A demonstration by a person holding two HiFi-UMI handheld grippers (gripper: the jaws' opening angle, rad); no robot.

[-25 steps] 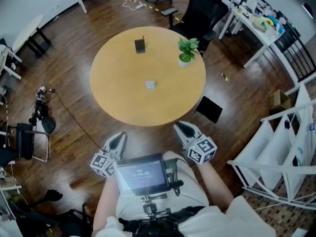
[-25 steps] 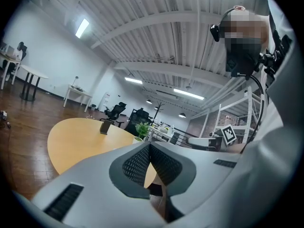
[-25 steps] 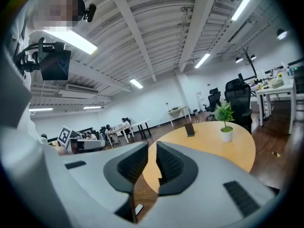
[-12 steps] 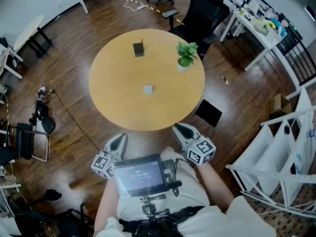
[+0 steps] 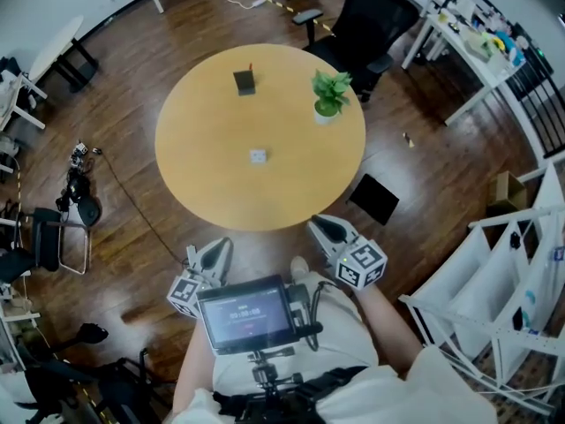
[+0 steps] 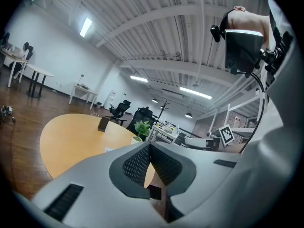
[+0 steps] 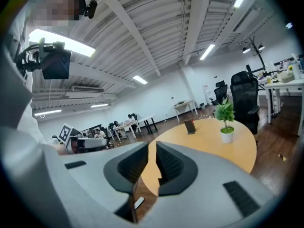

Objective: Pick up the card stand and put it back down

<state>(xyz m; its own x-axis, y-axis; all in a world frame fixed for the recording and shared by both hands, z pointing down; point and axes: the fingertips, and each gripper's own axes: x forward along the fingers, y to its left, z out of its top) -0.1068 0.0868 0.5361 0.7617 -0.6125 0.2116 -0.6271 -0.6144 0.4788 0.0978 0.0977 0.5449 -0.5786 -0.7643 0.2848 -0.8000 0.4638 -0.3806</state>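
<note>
Both tools sit low and close to my body, side by side, with the chest screen (image 5: 245, 312) between their marker cubes. Neither has reached the round table (image 5: 199, 179); the tips of both stop just short of its near edge, over the wooden floor.

The left gripper (image 5: 221, 244) points ahead and slightly down, angled a little inward. In the left gripper view its pads (image 6: 137, 163) meet at the tips, closed on nothing (image 6: 149, 145).

The right gripper (image 5: 316, 225) is held by a hand whose forearm (image 5: 388, 325) runs back to my right side. It also points ahead and a little down, tips turned slightly inward. In the right gripper view (image 7: 152, 144) its jaws stand a thin slit apart, and only tabletop shows through the gap. It holds nothing.

The card stand (image 5: 244, 81) stands upright on the far part of the table, well apart from both tools and untouched. From the left gripper it lies ahead and off to the left of the jaw line (image 6: 103, 124); from the right gripper it lies ahead and just right of the jaw line (image 7: 190, 126). A potted plant (image 5: 328, 92) stands to the right of the stand, near the far right rim. A small white thing (image 5: 258, 156) lies mid-table, between the tools and the stand.
</note>
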